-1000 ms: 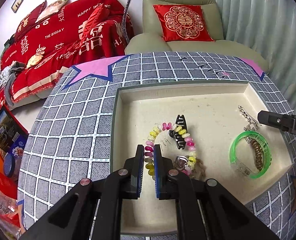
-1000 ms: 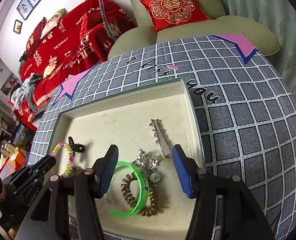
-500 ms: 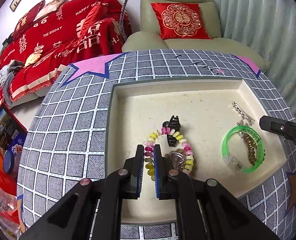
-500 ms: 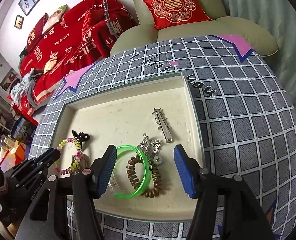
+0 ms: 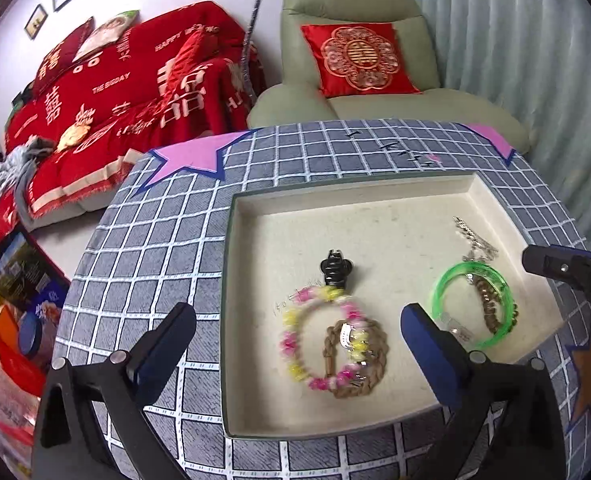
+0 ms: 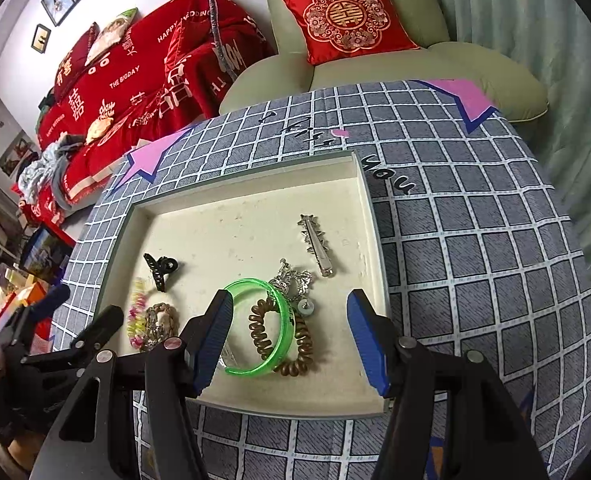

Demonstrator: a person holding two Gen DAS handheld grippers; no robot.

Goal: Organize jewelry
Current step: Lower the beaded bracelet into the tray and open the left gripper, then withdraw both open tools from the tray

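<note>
A cream tray (image 5: 375, 200) on the checked tablecloth holds the jewelry. My left gripper (image 5: 295, 320) hovers over its near left part with its jaws opening wide and nothing pressed between them. Below it lie a pink-and-yellow bead bracelet (image 5: 291, 344) and a brown braided bracelet (image 5: 379, 360), overlapping. A black claw clip (image 5: 335, 268) sits just beyond them. My right gripper (image 6: 289, 300) stands open above a green bangle (image 6: 283, 320) and a brown spiral hair tie (image 6: 299, 356), touching neither. A silver hair clip (image 6: 315, 244) and silver earrings (image 6: 291, 280) lie farther back.
The round table with the grey checked cloth (image 6: 475, 240) has pink star patches. A green armchair (image 5: 375, 108) with a red cushion stands behind it, and a sofa under a red blanket (image 5: 115, 100) at the back left. Boxes and bags (image 5: 11, 320) crowd the floor on the left.
My left gripper's jaws went from shut at the bead bracelet's edge to wide apart, and the bracelet now lies free in the tray. The right gripper has barely shifted.
</note>
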